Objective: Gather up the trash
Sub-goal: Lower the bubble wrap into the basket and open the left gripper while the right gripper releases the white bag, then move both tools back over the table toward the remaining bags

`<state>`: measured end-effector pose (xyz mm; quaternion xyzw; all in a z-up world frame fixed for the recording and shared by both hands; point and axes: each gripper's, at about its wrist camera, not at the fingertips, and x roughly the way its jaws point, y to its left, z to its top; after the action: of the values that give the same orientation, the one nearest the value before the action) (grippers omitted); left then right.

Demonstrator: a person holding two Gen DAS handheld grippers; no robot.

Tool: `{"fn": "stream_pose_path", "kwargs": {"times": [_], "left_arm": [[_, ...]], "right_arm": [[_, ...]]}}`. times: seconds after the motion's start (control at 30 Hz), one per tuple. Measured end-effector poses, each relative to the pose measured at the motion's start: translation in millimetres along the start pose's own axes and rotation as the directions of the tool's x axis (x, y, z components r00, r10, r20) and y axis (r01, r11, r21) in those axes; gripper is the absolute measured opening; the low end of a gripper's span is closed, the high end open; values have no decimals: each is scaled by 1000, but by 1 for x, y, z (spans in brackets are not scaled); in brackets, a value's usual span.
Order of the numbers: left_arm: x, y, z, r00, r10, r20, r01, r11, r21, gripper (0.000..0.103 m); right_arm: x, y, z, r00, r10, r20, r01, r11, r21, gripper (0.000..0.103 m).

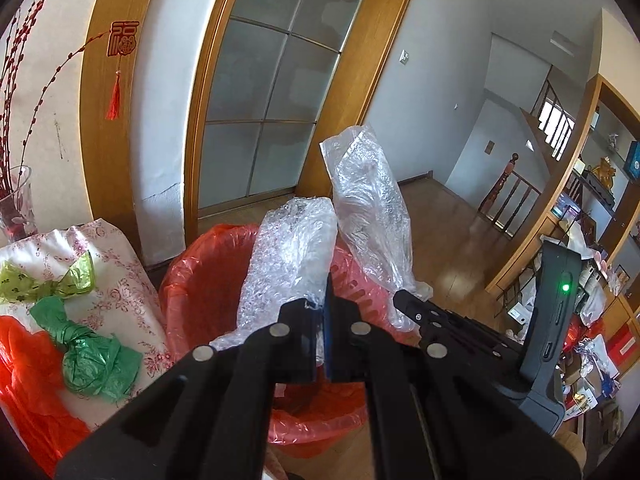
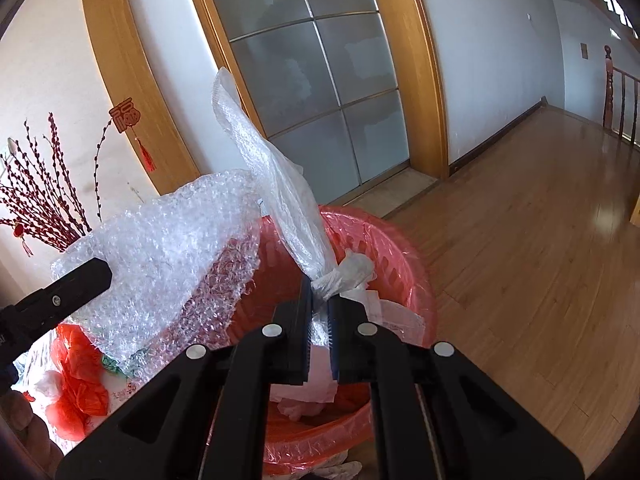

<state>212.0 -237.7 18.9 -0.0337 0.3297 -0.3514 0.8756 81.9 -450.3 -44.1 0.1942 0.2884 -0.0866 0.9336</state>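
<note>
With the red-lined bin just below and ahead of our jaws, we risk both light pieces catching its rim or drifting outside on release: left gripper clamped on bubble wrap, right gripper pinching the clear plastic bag.

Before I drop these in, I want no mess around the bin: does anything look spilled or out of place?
Nothing is spilled. The bubble wrap and the clear plastic bag are both clamped in shut jaws above the red-lined bin. Loose green and orange bags lie on the flowered cloth beside it.
</note>
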Motion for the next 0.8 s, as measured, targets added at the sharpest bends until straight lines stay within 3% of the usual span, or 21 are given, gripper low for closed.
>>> {"fn": "stream_pose_path", "kwargs": {"times": [0.17,0.3,0.4,0.5,0.8], "left_arm": [[15,13,-7,998,52,-38,-53,998,-19,8],[15,22,-11,995,95,-41,-96,995,-16,29],[9,26,-13,992,119,-31,-119,993,-17,38],[1,32,-12,992,127,-25,-128,991,-36,38],[-54,48,-20,977,208,42,-204,976,-75,48]], "right_arm": [[9,0,-2,999,16,-28,-16,1000,-1,10],[13,1,-6,999,26,-44,-26,1000,-2,26],[13,2,-8,999,20,-47,-20,1000,-1,27],[8,1,-8,999,12,-38,-12,1000,-3,35],[-15,11,-12,1000,-19,-1,19,999,-48,44]]}}
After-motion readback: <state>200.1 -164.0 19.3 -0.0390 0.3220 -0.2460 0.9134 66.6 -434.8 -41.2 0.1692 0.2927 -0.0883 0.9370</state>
